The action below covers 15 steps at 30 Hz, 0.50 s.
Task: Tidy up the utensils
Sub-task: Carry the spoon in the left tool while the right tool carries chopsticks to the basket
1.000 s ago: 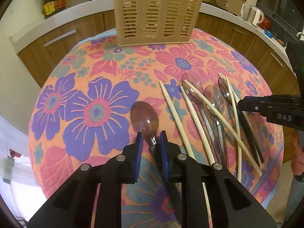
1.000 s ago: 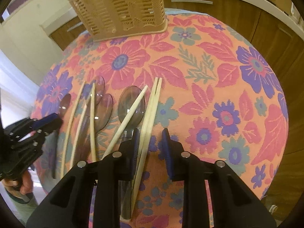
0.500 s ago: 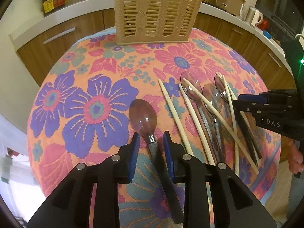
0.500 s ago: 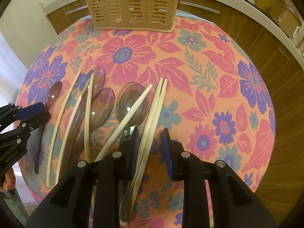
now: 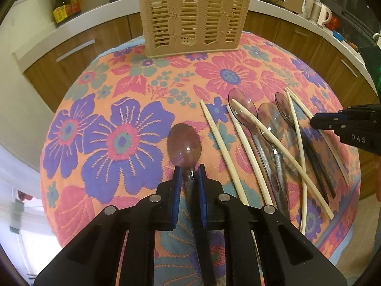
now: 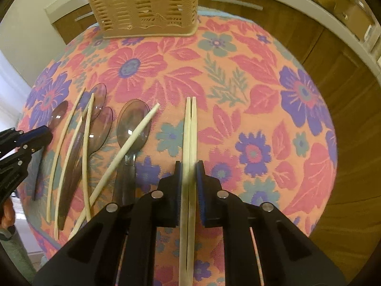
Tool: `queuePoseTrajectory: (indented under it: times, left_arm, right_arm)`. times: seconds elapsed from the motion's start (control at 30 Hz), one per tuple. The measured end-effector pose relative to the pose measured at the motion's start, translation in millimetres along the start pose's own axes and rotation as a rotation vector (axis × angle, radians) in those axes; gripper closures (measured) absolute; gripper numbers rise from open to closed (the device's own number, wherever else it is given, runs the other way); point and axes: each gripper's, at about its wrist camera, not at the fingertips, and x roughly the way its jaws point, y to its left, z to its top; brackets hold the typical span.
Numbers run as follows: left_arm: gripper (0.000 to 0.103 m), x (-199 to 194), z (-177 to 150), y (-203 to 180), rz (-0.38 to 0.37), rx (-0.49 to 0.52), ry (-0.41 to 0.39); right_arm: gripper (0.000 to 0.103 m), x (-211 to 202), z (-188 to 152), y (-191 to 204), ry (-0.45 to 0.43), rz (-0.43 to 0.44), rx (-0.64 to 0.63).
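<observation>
Left gripper (image 5: 189, 175) closing on a spoon (image 5: 184, 143) — right gripper (image 6: 189, 171) closing on paired chopsticks (image 6: 191, 128).

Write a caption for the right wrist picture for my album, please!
Right gripper closing on a pair of chopsticks, spoons alongside, basket waiting.

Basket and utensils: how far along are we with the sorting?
Done: nothing visible inside the basket yet. In hand: the left gripper is closing on the neck of a spoon, and the right gripper is closing on a pair of chopsticks, both still on the tablecloth. Left: three more spoons and several loose chopsticks in the pile.
</observation>
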Motion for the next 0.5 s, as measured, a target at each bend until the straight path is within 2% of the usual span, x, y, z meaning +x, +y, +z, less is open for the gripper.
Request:
queuePoseTrajectory:
  times: [0.17,0.27,0.3,0.37,0.4,0.5]
  left_arm:
    - [0.084,0.0,1.8,0.1,-0.020,-0.003,0.016]
    - [0.084,1.5,2.9,-5.9,0.003,0.031,0.024]
    - [0.085,2.4,3.8,-8.5,0.012,0.045,0.030]
    - [0.093,3.6,4.9,-11.9,0.034,0.060,0.028]
    - [0.093,3.7,5.2,-12.7,0.037,0.061,0.025]
    - [0.093,1.4,6.9,-13.0,0.019,0.050,-0.002]
  right_arm:
    - [0.089,3.5,6.2,-4.4,0.065,0.048,0.002]
    - [0.088,6.2,13.1,-3.9,0.118,0.059,-0.024]
    - [0.088,7.3,15.4,-4.1,0.131,0.063,-0.028]
    - [0.090,9.3,20.4,-6.8,0.164,0.078,-0.018]
    - [0.093,9.7,22.0,-6.5,0.171,0.067,-0.024]
    - [0.094,8.8,24.5,-5.2,0.169,0.065,-0.038]
